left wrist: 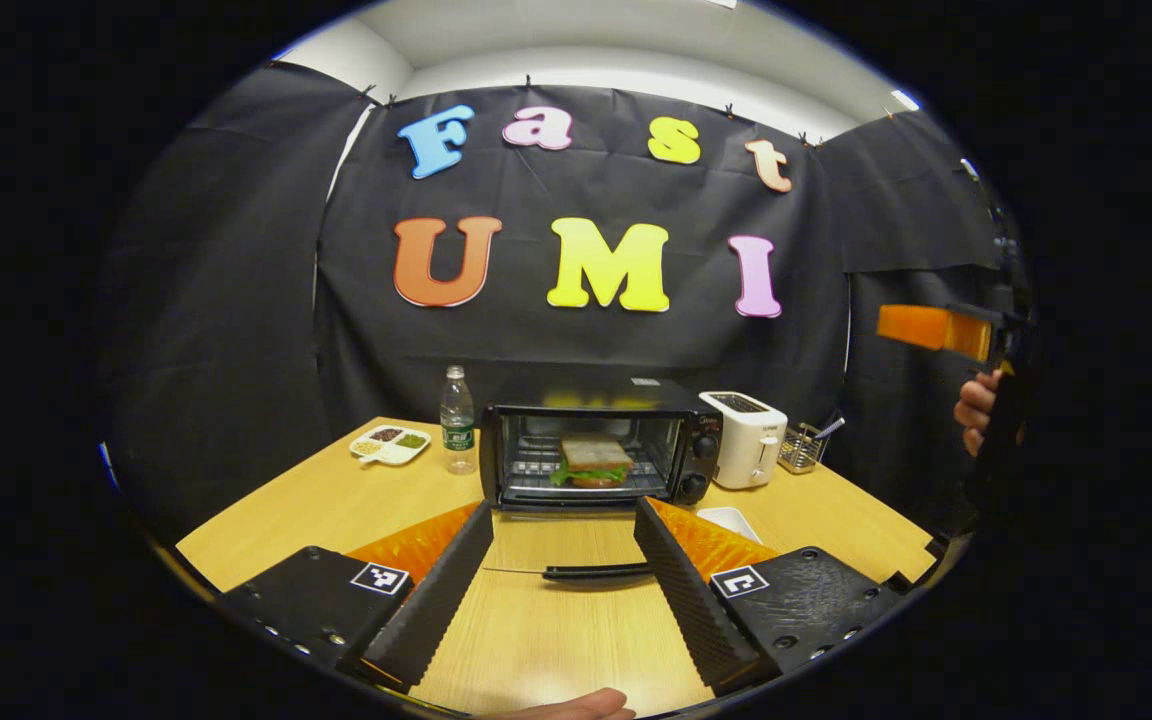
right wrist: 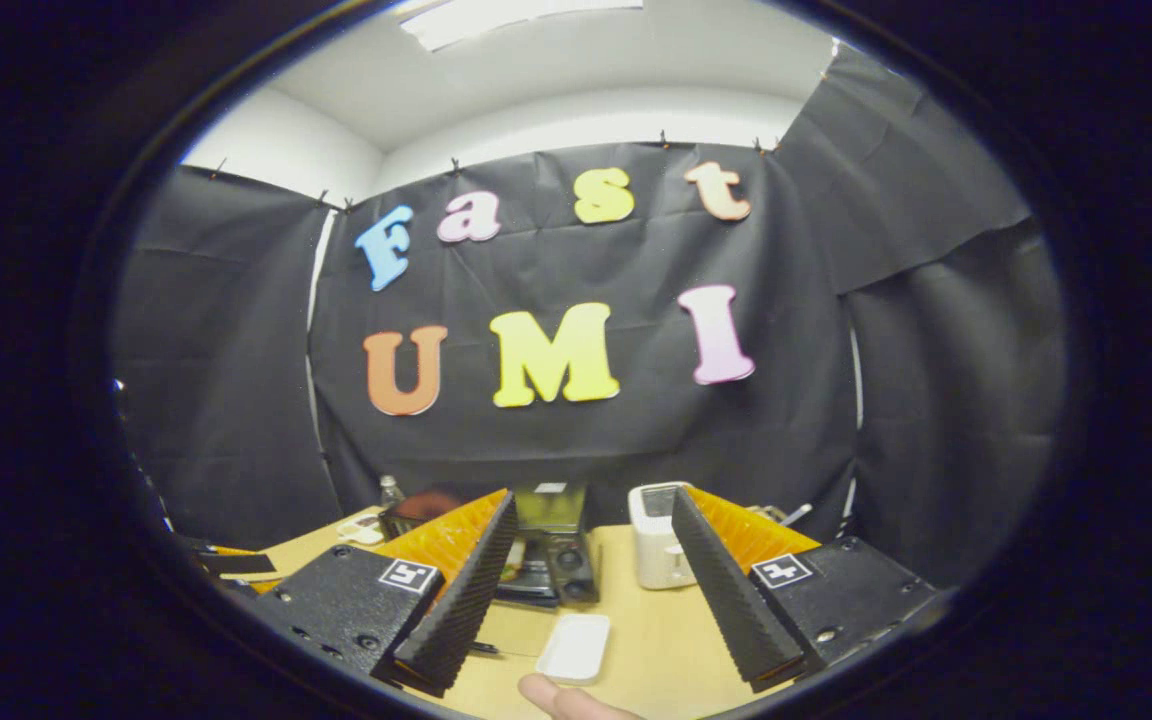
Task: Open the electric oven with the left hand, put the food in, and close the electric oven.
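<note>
Oven (left wrist: 596,450), a boxy black toaster type with a glass door, sits mid-frame on the wooden table (left wrist: 316,500), a sandwich (left wrist: 593,462) on its wire rack. Left to right: divided dish (left wrist: 391,444), bottle (left wrist: 456,420), oven, white toaster (left wrist: 748,438). Both the left gripper (left wrist: 561,570) and right gripper (right wrist: 591,590) are spread apart, empty.
</note>
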`<act>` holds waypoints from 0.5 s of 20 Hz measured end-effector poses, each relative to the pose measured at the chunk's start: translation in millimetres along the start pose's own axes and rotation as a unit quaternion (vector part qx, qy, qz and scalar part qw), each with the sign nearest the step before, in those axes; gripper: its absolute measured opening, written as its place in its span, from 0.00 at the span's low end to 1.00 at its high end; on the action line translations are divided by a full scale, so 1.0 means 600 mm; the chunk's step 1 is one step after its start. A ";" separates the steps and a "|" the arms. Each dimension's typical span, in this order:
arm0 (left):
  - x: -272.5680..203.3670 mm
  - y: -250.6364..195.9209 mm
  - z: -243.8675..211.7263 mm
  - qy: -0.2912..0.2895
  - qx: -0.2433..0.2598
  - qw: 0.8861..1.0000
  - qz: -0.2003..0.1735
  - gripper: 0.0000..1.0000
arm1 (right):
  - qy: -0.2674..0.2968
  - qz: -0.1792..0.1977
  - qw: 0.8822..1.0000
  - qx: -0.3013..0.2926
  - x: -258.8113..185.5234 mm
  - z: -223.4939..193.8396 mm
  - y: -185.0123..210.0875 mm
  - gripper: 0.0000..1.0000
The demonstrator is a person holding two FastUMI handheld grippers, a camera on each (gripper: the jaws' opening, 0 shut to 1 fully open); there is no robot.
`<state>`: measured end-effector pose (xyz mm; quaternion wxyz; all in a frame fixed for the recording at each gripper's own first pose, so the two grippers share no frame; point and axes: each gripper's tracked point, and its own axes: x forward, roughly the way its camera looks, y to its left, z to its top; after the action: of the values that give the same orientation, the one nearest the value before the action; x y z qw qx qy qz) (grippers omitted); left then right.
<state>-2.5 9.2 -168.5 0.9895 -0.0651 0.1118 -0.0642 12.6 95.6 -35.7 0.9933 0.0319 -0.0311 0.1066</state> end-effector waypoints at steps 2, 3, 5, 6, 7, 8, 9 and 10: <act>0.036 -0.027 -0.030 0.027 0.006 1.000 -0.008 0.94 | 0.004 -0.016 1.000 -0.016 -0.028 0.003 -0.034 0.99; 0.052 -0.042 -0.043 0.039 0.009 0.999 -0.013 0.94 | 0.004 -0.021 1.000 -0.021 -0.036 0.007 -0.049 0.87; 0.085 -0.071 -0.071 0.057 0.017 0.998 -0.023 0.94 | 0.010 -0.036 0.999 -0.033 -0.053 0.005 -0.085 0.99; 0.098 -0.077 -0.086 0.068 0.021 0.997 -0.024 0.94 | 0.013 -0.042 0.998 -0.036 -0.058 0.004 -0.098 0.99; 0.109 -0.086 -0.100 0.080 0.025 0.996 -0.025 0.94 | 0.015 -0.042 0.998 -0.042 -0.062 0.001 -0.103 0.99; 0.120 -0.093 -0.115 0.093 0.029 0.995 -0.025 0.94 | 0.017 -0.045 0.998 -0.044 -0.064 -0.001 -0.112 0.99; 0.129 -0.100 -0.129 0.106 0.034 0.993 -0.026 0.94 | 0.021 -0.050 0.998 -0.045 -0.070 0.002 -0.120 0.99; 0.139 -0.101 -0.146 0.122 0.037 0.992 -0.022 0.95 | 0.026 -0.052 0.997 -0.046 -0.074 -0.004 -0.127 0.99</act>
<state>51.1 -72.1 -262.3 0.9685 -0.0227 0.2279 -0.0977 -14.3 12.1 -45.7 0.9984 -0.0149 -0.0080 0.0543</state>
